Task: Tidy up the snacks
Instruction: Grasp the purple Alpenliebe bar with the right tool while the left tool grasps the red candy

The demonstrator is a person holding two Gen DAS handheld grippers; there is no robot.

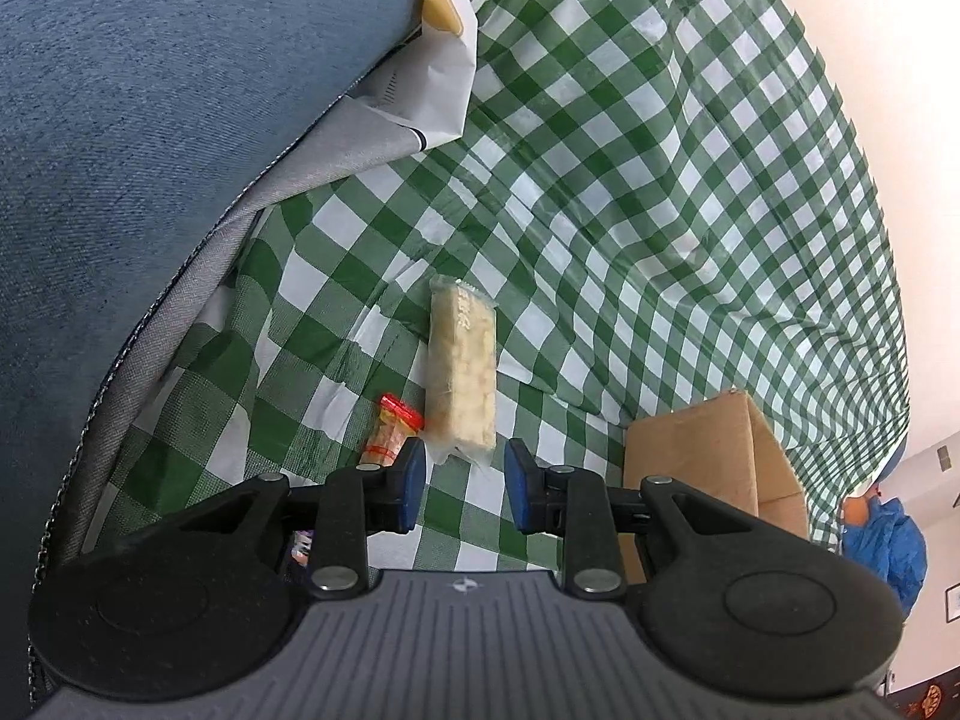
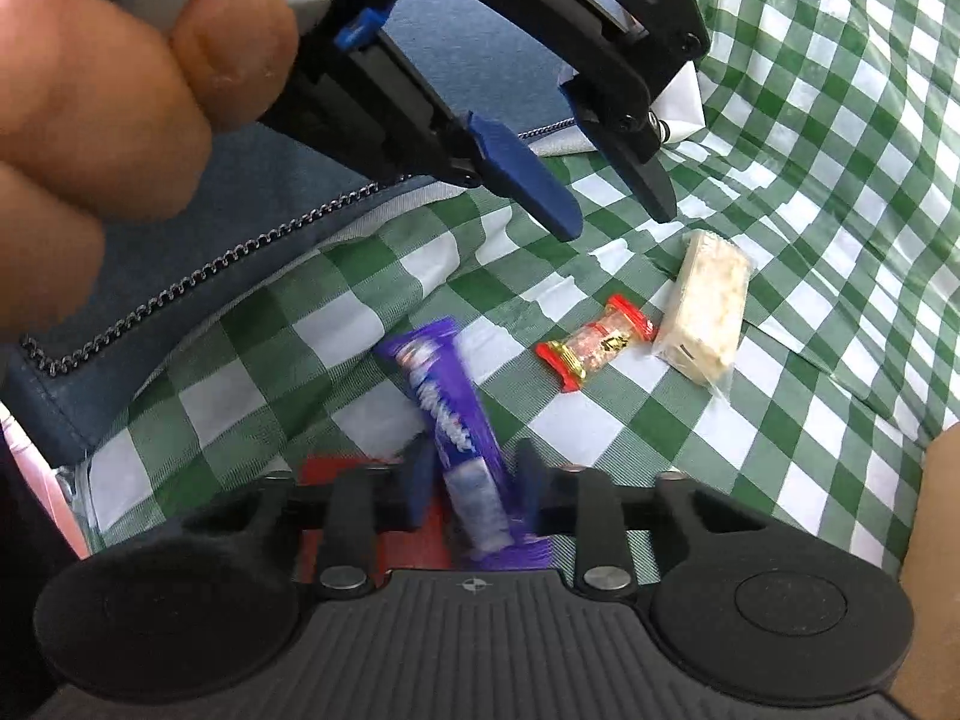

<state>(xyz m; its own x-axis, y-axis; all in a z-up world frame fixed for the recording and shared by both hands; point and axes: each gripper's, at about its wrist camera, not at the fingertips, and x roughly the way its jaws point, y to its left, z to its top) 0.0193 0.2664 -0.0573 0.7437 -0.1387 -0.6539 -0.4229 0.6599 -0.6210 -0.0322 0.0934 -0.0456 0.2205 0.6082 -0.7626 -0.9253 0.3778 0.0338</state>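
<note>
Checked cloth (image 2: pixel 810 180), purple bar (image 2: pixel 456 414) between right jaws

Green-checked cloth (image 1: pixel 660 180) bears pale bar (image 1: pixel 463 369), red-ended candy (image 1: pixel 393 429), box (image 1: pixel 708 456).

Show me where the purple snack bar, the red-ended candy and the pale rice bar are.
purple snack bar (image 2: pixel 447 396): right wrist view, wrapper middle.
red-ended candy (image 2: pixel 594 342): right wrist view, clear middle.
pale rice bar (image 1: pixel 462 366): left wrist view, bar centre.
</note>
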